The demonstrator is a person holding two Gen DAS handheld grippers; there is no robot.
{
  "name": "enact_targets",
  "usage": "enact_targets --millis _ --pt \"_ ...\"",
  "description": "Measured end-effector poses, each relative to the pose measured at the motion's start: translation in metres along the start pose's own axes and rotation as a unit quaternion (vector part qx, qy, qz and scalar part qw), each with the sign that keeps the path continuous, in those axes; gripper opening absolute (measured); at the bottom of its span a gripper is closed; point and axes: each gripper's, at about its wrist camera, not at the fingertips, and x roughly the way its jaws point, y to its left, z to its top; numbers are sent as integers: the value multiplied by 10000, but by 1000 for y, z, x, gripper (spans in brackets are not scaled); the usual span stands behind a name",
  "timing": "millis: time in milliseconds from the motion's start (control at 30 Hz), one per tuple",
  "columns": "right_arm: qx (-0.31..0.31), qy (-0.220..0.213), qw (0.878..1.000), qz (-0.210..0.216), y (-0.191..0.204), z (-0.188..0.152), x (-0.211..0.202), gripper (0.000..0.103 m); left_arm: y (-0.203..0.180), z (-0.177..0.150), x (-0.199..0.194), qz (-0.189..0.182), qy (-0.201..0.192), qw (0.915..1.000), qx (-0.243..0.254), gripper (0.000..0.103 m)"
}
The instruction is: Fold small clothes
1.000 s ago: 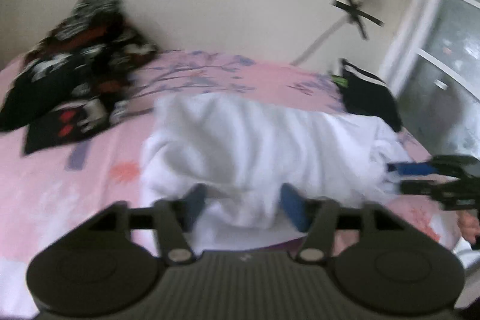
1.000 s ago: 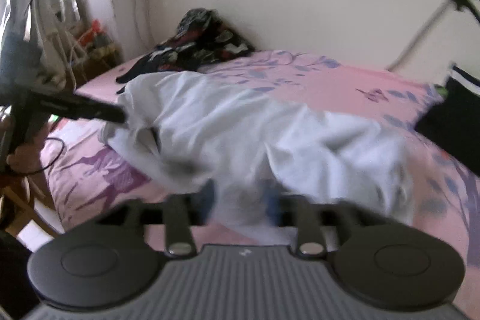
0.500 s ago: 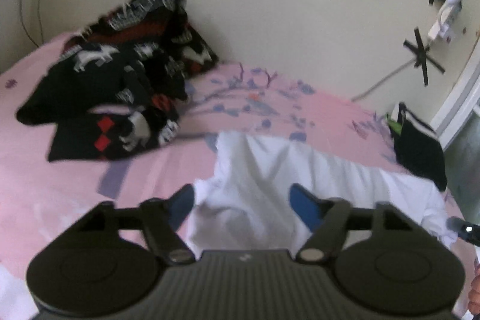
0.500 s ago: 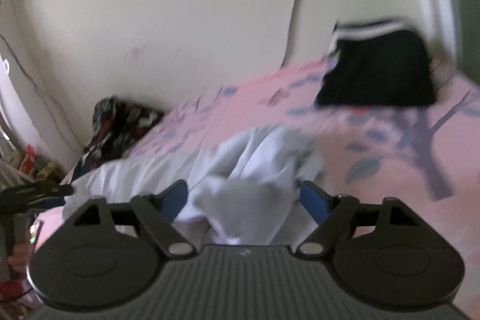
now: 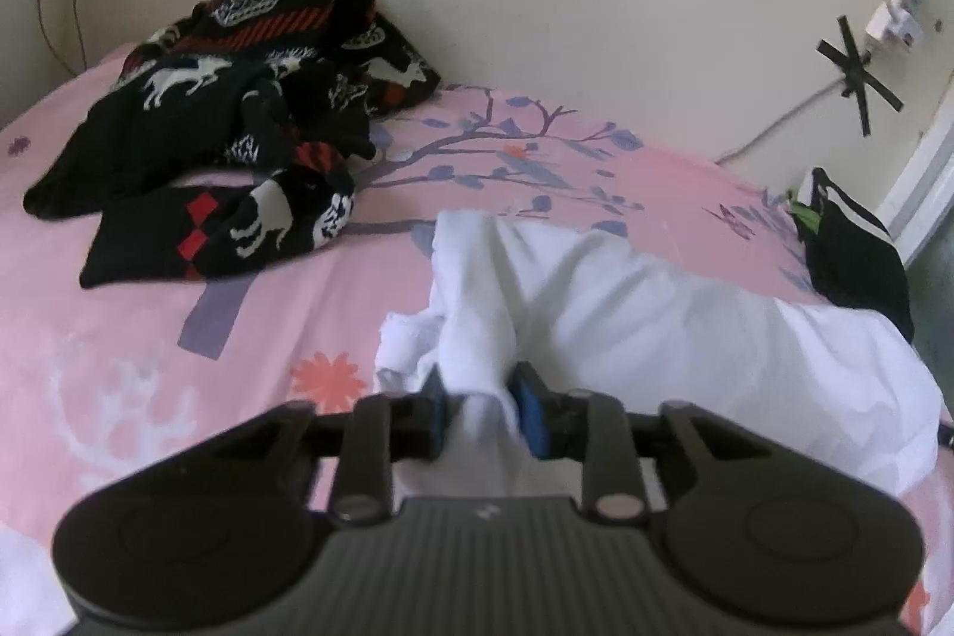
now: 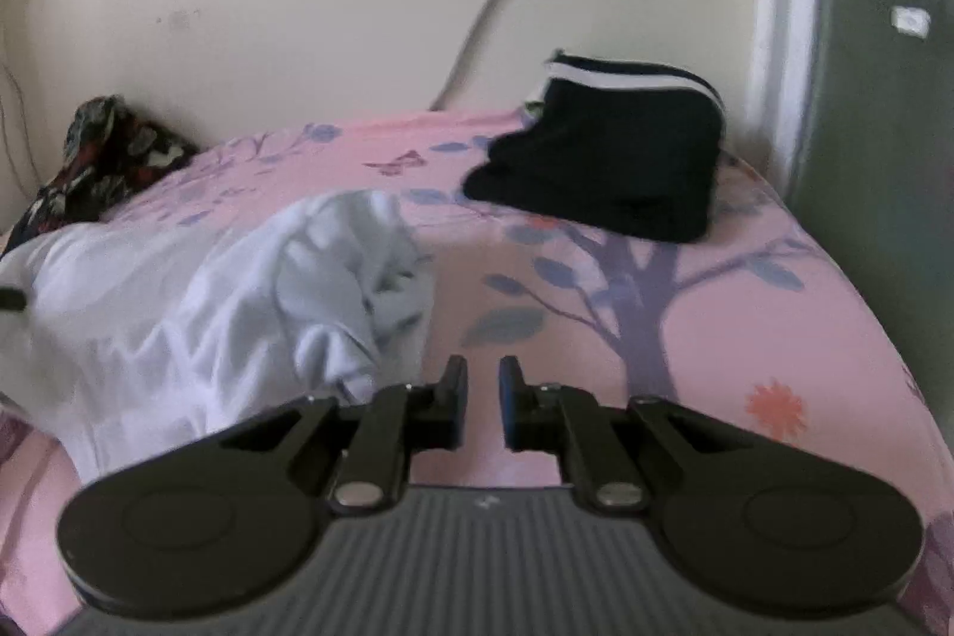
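White garment [image 5: 650, 314] rumpled on pink bed [image 5: 119, 314], long axis running left gripper to right, right end bunched [image 6: 352, 272]. Left gripper [image 5: 480, 412] clenched on a pinched fold at near edge; half a second ago jaws spread. Right gripper [image 6: 479, 400] nearly closed, grasping nothing, over bare sheet just beside cloth; earlier wide apart. Patterned black clothes [image 5: 238, 111] well apart at left; folded dark shorts [image 6: 608, 165] by far right edge.

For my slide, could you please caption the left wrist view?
Left gripper pinching a bunched white garment on a pink floral bedsheet.
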Motion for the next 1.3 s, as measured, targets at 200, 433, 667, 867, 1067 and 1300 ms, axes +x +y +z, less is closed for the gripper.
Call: enact_targets --millis 200,433,667,867,1067,1300 --pt "824 -587 9915 816 1 27 -8 72 4 19 -20 -58 -443 9989 -161 54" --pt "331 180 9949 932 52 36 60 76 -4 23 9 71 -236 9997 -67 59" --pt "-56 428 9985 342 58 31 97 47 1 16 39 192 -130 9997 4 54" --pt "-111 380 9990 218 51 26 100 52 -8 6 48 390 -315 9980 397 56" --pt "-37 343 9993 150 52 25 94 58 -7 -4 46 391 -592 9963 495 60" --pt "-83 -12 10000 -39 57 23 62 74 -8 -5 46 409 -602 9960 522 66"
